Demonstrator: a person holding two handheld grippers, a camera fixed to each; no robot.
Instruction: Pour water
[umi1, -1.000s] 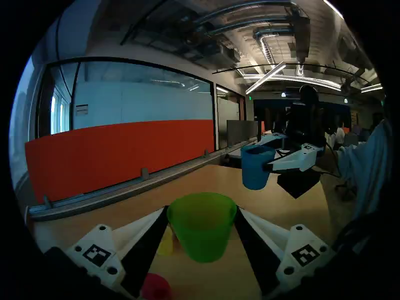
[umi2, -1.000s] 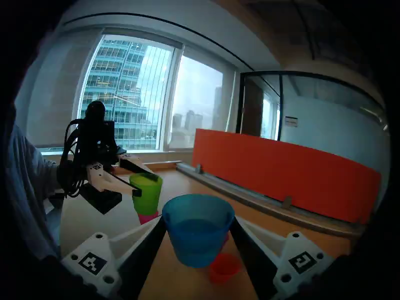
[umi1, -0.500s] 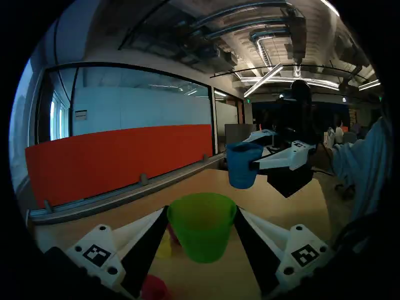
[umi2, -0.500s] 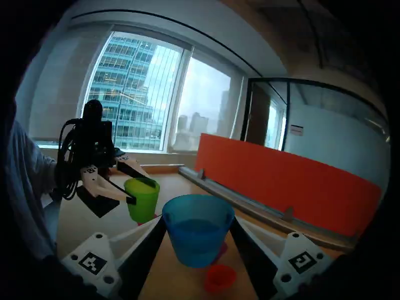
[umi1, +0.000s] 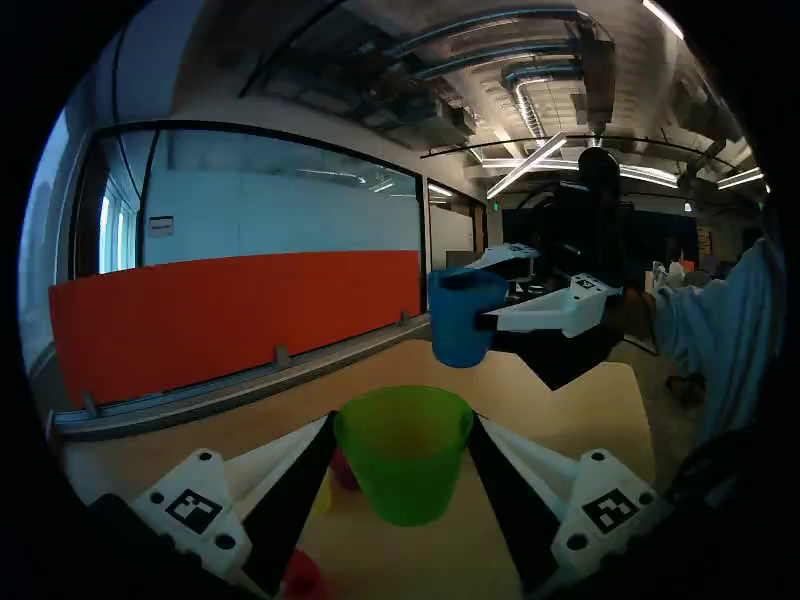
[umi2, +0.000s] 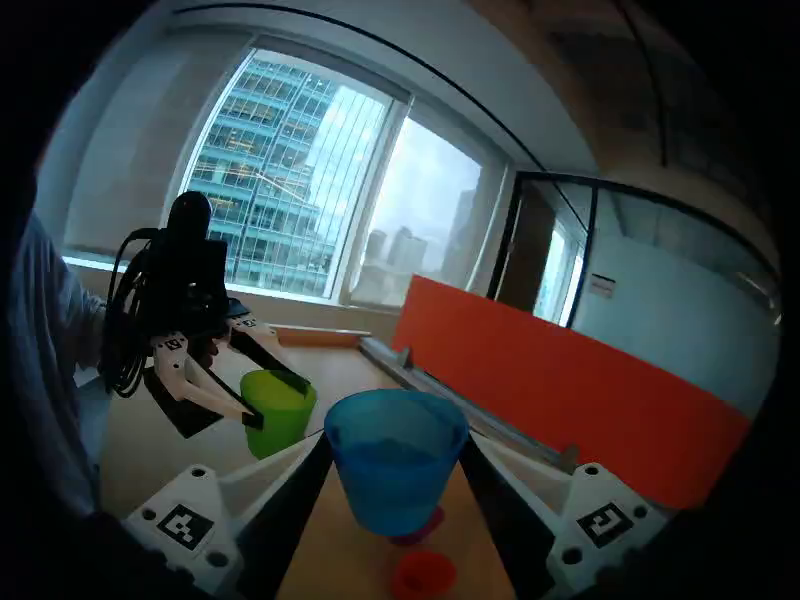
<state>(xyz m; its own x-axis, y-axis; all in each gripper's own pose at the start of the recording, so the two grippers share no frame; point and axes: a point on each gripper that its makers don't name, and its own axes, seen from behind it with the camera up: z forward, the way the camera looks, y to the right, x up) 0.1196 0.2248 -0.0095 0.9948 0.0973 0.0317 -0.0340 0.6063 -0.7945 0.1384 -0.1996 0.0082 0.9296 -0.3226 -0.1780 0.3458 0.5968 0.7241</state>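
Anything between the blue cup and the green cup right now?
Nothing: in the left gripper view, open air above the bare table separates the blue cup from the green cup.

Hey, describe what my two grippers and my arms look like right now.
The left gripper and right gripper both have white, tapering fingers with black inner faces. Each finger bears a square black-and-white tag near its base. In the right gripper view, the left one has a black boxy mount on top with looped black cables. The person wears a light bluish-grey sleeve.
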